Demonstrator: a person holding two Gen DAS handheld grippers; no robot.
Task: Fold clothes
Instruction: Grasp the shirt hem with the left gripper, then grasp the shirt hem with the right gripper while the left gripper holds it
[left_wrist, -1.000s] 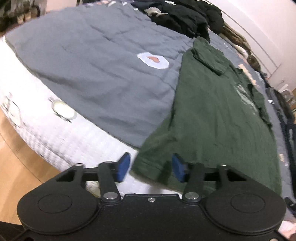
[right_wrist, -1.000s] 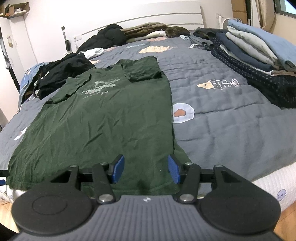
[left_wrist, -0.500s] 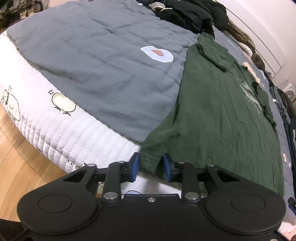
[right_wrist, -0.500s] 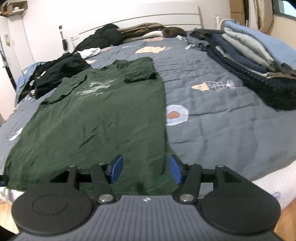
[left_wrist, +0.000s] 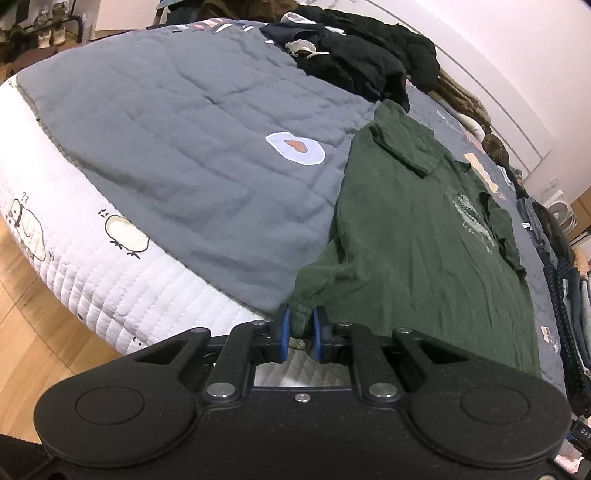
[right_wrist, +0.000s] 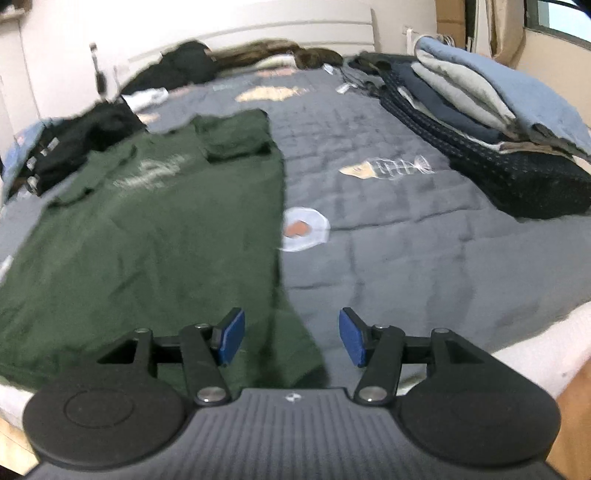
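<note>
Grey quilt (left_wrist: 192, 155) covers the bed (left_wrist: 122, 280), with dark clothes (left_wrist: 354, 55) heaped near the headboard and a folded stack (right_wrist: 491, 122) along the right side

Shirt (left_wrist: 424, 254): dark green, spread flat on the quilt, print up, collar toward the headboard, hem at the foot edge of the bed. Both sleeves lie turned in over the body, so the shirt forms a long strip. This fits a fold partly made

Left gripper (left_wrist: 300, 326): pads nearly together, clamped on the hem corner at the left side of the shirt. A small bunch of cloth stands between the pads and wrinkles run up from it

Right gripper (right_wrist: 291, 338): jaws wide apart, nothing held. The other hem corner lies between and below the pads; contact with the cloth cannot be told. This view is blurred

Handling, as judged:
- Thin knit cotton, light and limp; it holds no shape and drapes from any point held
- A single-corner lift would let the hem sag and the turned-in sleeves slide out
- Take hold at both hem corners, close to the stitched edge, where the doubled cloth gives the pads more to bite
- Keep the hem taut between the two grips so the layers stay square
- Cloth grips the quilt slightly; dragging will ruck it
</note>
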